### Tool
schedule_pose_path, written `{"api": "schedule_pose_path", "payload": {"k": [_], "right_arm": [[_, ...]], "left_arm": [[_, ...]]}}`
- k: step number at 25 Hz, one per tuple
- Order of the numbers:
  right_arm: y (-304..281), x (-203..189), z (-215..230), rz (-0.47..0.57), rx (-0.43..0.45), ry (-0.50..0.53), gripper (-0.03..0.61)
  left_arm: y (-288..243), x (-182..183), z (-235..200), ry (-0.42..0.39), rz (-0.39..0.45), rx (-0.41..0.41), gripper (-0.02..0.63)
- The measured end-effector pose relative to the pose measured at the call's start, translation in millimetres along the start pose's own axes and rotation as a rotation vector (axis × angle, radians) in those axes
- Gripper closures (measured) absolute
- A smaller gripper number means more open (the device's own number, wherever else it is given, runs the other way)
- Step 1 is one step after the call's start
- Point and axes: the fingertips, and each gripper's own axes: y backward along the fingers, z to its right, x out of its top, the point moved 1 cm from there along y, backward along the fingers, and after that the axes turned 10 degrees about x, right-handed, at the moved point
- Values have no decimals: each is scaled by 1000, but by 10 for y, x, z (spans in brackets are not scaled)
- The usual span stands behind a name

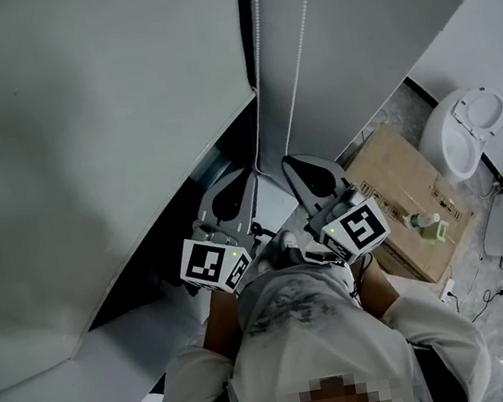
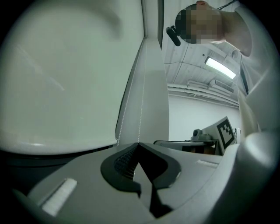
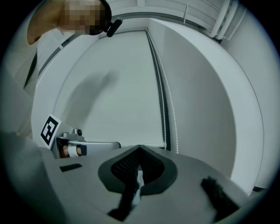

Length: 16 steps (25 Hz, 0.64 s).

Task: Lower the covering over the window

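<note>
Left claw [image 1: 251, 172] pinched shut on the bead chain [image 2: 141, 109]; right claw [image 1: 288, 160], at its 3 o'clock, jaws together on nothing.

Blind [image 1: 81, 127] and beaded cord [image 1: 254, 17] are white, cardboard box [image 1: 400, 192] brown, marker cube [image 1: 214, 264] patterned black-and-white.

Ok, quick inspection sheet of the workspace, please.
surface: speckled floor, partly covered.
job's things: two white blinds side by side; bead chain hanging between them.
clutter: cardboard box with a green bottle on it; white round object beside it.
grippers: left gripper shut on the bead chain; right gripper jaws together, hold on the chain unclear.
cables: thin cable on the floor at right.
surroundings: ceiling strip light.
</note>
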Motion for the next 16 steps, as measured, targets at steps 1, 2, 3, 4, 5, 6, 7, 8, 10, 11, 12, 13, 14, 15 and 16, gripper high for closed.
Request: {"api": "schedule_pose_path", "payload": {"k": [1,2,3,4,5,6,7,8,10,11,12,13,14,15,16], "right_arm": [[-3,-1,4,-1,0,1,563],[-6,-2,7,-2,0,2,563],[-8,-3,11,-4,0,3,563],[-8,-5,18,-7,-2,1,563],[-8,-8,27,-12,-6,-1,563],[-9,-11,36,-15,-11,-4,563],[-10,-15,40,-16,-14,-7,563],[-12,-23,39,-18,-15,-7,563],[-14,-37,38,-18,-15,-8,563],[-13,-40,41,-16,-15,-8,563],[-12,-42,44,-14,-15,-8,563],[-12,-41,48,-11,-14,-8,563],[-14,-38,50,-8,-12,-8,563],[-16,-35,51,-4,-11,-8,563],[-18,-31,53,-1,-8,-8,563]], "left_arm": [[-6,-7,0,1,-1,0,609],[-10,-11,-1,2,-2,0,609],[-15,-13,-2,3,-3,0,609],[-21,-14,-1,4,-4,0,609],[-27,-15,0,4,-4,0,609],[-31,-16,0,5,-4,0,609],[-32,-19,-1,5,-4,-1,609],[-32,-24,-2,5,-3,-3,609],[-31,-38,-4,5,-2,-7,609],[-33,-43,-3,6,-2,-8,607],[-36,-44,-4,7,-3,-6,608],[-41,-39,-6,8,-5,-3,609],[-46,-35,-8,9,-6,1,608],[-53,-32,-8,10,-7,2,609],[-59,-30,-8,11,-8,3,609]]}}
